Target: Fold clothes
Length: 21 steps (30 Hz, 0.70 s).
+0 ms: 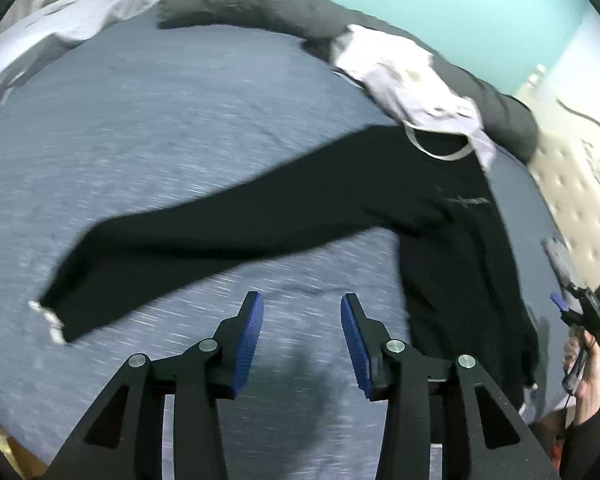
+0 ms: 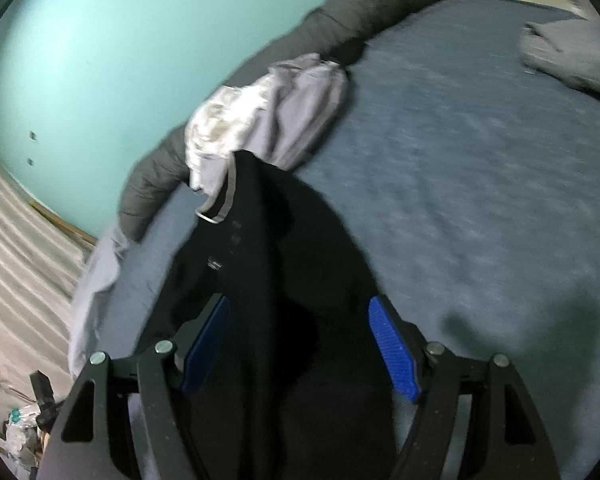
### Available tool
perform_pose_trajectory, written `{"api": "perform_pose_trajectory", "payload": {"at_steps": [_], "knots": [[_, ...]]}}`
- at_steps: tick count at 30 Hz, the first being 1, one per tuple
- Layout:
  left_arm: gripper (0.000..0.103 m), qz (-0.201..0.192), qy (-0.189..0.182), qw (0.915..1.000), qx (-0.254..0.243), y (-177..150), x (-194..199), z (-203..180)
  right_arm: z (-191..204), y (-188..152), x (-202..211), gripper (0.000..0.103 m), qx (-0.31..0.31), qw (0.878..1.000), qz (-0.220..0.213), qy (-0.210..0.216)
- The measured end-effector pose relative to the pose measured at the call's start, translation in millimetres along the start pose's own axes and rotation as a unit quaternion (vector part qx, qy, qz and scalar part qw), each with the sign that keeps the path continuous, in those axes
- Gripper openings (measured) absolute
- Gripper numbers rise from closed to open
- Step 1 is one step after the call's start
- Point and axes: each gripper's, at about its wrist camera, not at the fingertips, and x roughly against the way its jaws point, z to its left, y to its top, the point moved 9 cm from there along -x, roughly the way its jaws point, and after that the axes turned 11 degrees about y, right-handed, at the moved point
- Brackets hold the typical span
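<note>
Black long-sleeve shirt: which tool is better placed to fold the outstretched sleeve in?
Left, probably. The left tool hangs open over the bedspread beside the sleeve; the right tool is open over the black shirt.

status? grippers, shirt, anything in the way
Left hand-held gripper open over the bedspread. Right hand-held gripper open above the black shirt. Lavender garment overlaps its collar.

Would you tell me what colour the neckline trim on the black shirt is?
Light grey trim, clearest in the left wrist view.
</note>
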Motion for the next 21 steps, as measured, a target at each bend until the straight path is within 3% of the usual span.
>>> {"api": "perform_pose_trajectory", "payload": {"at_steps": [10,21], "knots": [[0.047,-0.015,-0.079,0.9967,-0.007,-31.3,-8.8,-99.4,-17.9,-58.7,34.9,0.073,0.004,0.994,0.099,-0.039],[0.051,-0.024,-0.107,0.9940,0.006,-62.3,-31.8,-129.1,-9.0,-101.5,10.1,0.073,-0.006,0.986,0.163,-0.035]]}}
